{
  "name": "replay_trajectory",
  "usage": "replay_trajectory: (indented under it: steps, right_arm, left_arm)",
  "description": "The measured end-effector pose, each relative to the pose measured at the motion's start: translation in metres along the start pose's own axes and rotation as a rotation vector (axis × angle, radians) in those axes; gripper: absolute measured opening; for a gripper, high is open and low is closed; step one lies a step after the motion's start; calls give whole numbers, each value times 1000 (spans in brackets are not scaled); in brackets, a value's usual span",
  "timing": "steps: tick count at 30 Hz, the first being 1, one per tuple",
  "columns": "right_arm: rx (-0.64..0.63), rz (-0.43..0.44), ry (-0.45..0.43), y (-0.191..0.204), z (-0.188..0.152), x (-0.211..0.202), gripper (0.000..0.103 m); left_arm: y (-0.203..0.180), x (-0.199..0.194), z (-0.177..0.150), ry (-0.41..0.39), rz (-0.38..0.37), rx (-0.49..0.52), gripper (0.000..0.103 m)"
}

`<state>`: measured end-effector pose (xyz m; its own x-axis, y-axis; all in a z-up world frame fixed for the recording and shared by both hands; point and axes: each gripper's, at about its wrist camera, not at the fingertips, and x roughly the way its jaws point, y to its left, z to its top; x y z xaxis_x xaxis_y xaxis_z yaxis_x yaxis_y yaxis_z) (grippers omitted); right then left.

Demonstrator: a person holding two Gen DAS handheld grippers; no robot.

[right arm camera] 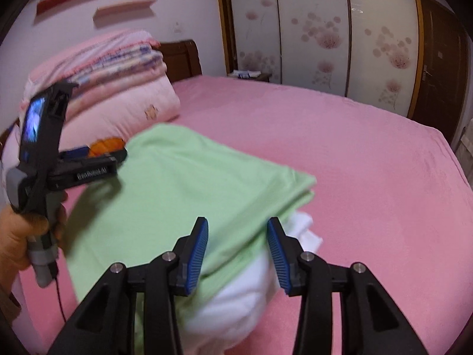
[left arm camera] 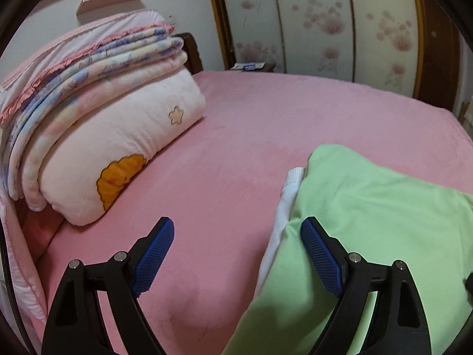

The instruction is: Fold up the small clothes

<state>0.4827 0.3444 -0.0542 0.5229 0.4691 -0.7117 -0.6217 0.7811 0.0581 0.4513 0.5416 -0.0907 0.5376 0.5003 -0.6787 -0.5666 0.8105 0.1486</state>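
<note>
A light green garment (right arm camera: 183,177) lies folded on the pink bed sheet (right arm camera: 354,153), with white cloth (right arm camera: 245,295) showing at its near right edge. My right gripper (right arm camera: 238,222) hovers over that edge; its jaws stand partly apart with green and white cloth below and between them, and the pads are not pressing. In the left wrist view the green garment (left arm camera: 369,222) fills the lower right with a white cuff (left arm camera: 292,177) beside it. My left gripper (left arm camera: 236,222) is wide open, its right finger over the garment's left edge and its left finger over bare sheet. A hand (right arm camera: 20,230) holds the left gripper (right arm camera: 97,155).
A stack of folded quilts and blankets (left arm camera: 103,133) sits on the bed at the left, close to the green garment. Behind it stands a dark wooden headboard (right arm camera: 180,56), with a small nightstand (right arm camera: 251,74) to its right. Floral wardrobe doors (left arm camera: 325,29) line the far side. The bed's edge runs along the right.
</note>
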Motion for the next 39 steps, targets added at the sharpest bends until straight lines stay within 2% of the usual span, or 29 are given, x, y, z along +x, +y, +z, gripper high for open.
replay_trajectory:
  steps: [6,12,16,22,29,39]
  right_arm:
    - [63,25,5,-18,-12,2,41]
    - [111,43,-38,-24,-19,-40,41]
    - [131,55,-62,-22,-27,-92,41]
    - [191,51,-66,-20,-51,-182,42]
    - [208,-10,-85,-19,-94,-291,43]
    - [206,-73,-121,-22,-171,-407,54]
  left_arm:
    - [1,0,0,-3,-8,-30,90]
    - [6,-38,0,-38,-24,-78,90]
    - [5,-88,-6,-60,-74,-87,90]
    - [-8,-190,-37,-88,-158,-26,90]
    - [-22,-321,-93,-132,-295,23,96]
    - [-32,-445,-177,-117,-446,29,102]
